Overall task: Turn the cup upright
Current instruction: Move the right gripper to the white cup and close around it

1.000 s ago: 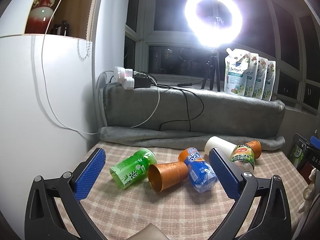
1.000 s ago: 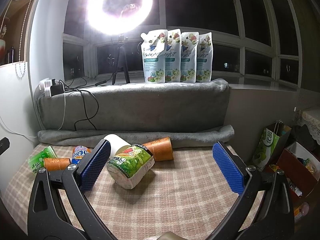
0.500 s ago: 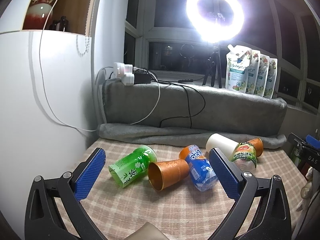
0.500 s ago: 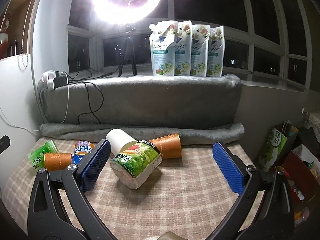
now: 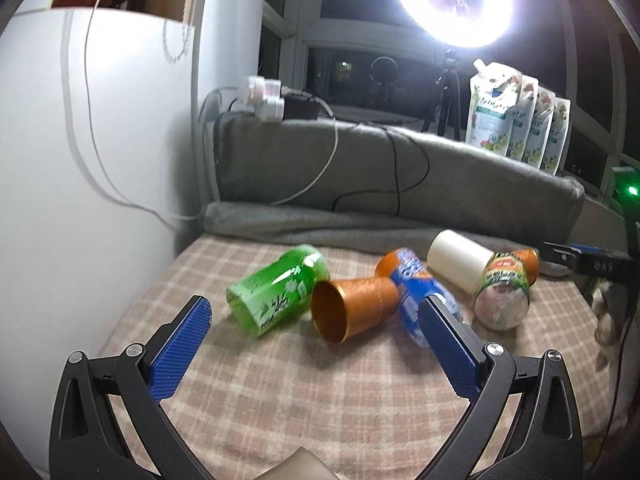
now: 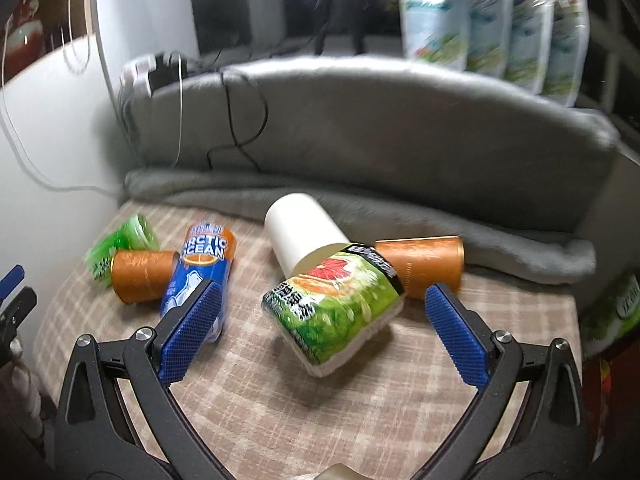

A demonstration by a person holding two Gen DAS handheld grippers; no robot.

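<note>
From my feed, the checked tablecloth looks like soft matt woven cloth, and the grey blanket behind it is fuzzy fleece. Orange cup at centre frame has a shiny metallic look inside. Both grippers' blue pads look like dimpled, grippy rubber.

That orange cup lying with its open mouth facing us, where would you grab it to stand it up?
Probably around the orange cup's side wall, just behind the open rim. Bring the open left gripper from the mouth side, since the green can and blue can crowd its far end.
</note>
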